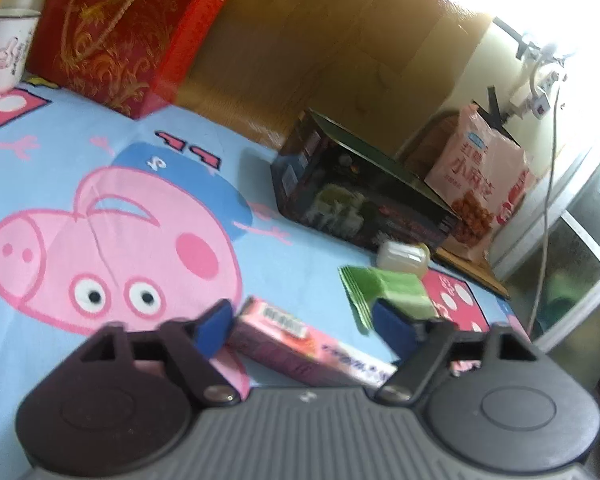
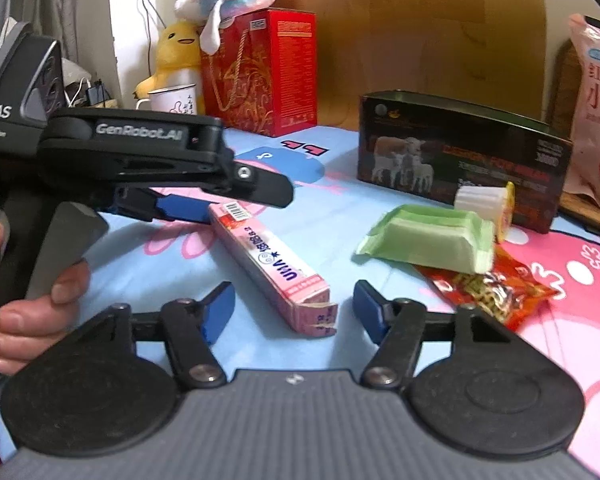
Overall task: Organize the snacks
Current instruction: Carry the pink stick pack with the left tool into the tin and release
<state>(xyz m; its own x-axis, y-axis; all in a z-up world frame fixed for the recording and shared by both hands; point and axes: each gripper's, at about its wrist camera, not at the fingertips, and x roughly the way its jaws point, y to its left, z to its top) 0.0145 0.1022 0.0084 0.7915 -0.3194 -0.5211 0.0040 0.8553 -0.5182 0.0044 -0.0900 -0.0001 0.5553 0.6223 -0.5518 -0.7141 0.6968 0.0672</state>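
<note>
A long pink snack box [image 2: 268, 256] lies aslant on the blue pig-print cloth [image 1: 100, 136]. In the left wrist view the left gripper [image 1: 304, 326] is open and straddles the box [image 1: 300, 340]; its left pad sits close to the box's barcode end, and the right pad stands apart. My right gripper [image 2: 294, 310] is open around the torn near end of the box, with a gap on both sides. From the right wrist, a blue finger [image 2: 180, 205] of the left gripper shows beside the box's far end, with a person's hand [image 2: 32, 304] on the handle.
A green wrapped snack [image 2: 428, 240], a red packet [image 2: 492, 284] and a jelly cup [image 2: 484, 204] lie right of the box. Behind stand a dark lamb-print box [image 2: 460, 160], a pink snack bag [image 2: 596, 120], a red gift box [image 2: 260, 72], a mug [image 2: 176, 100] and plush toys [image 2: 180, 52].
</note>
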